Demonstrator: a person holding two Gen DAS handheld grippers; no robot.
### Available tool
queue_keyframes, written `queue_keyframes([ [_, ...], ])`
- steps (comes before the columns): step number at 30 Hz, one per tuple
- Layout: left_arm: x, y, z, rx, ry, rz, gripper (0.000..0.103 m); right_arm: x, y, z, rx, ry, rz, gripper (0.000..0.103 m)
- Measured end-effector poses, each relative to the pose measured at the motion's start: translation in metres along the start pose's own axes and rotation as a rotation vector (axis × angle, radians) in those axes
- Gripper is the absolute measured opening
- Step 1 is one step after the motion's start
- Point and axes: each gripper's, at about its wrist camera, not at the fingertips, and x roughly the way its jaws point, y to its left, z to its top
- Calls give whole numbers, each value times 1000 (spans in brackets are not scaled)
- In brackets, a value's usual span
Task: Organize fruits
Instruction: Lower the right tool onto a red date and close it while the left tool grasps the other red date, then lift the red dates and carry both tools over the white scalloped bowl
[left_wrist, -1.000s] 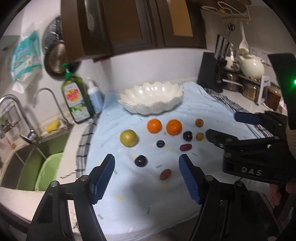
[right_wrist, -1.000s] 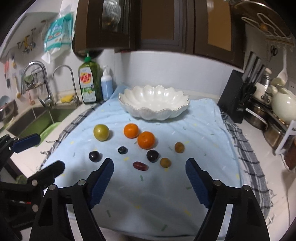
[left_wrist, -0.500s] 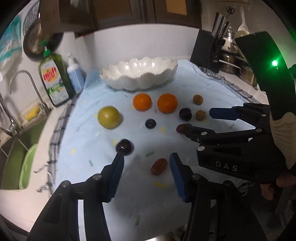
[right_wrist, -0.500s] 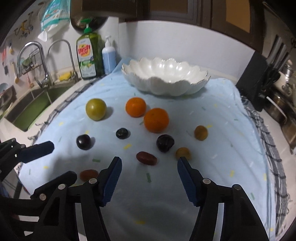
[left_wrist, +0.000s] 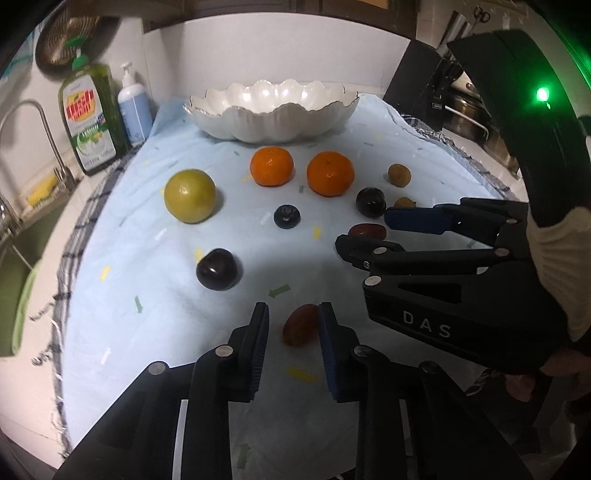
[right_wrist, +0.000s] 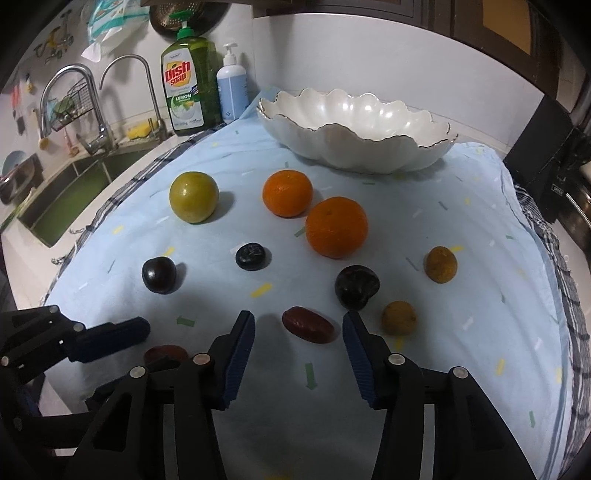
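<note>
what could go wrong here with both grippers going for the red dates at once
The left gripper touches its red date with one finger only, so closing may roll it away. The right gripper straddles the other date close beside a dark plum, which it could nudge. The two grippers work close together and might collide.

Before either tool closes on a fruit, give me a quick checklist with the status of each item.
1. Left tool brackets its reddish oval fruit: ok, right pad touching or nearly so, left pad apart.
2. Right tool straddles the dark red oval fruit: ok, open.
3. Neighbouring dark plum outside the right tool's fingers: ok, but close.
4. The two tools apart from each other: ok, close though.
5. White bowl ready to receive: ok, inside looks bare.
6. Fruit firmness: cannot tell.
</note>
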Motion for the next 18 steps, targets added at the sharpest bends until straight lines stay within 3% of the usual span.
queue_keyframes([
  [5,1,1,0,-21,11,-28,19,5,-1,1,-3,18,-4,42],
  [13,1,1,-1,-41,2,-33,18,10,-4,-1,9,33,-5,29],
  [18,-1,5,-1,-70,-3,-33,17,6,-8,-2,36,30,8,28],
])
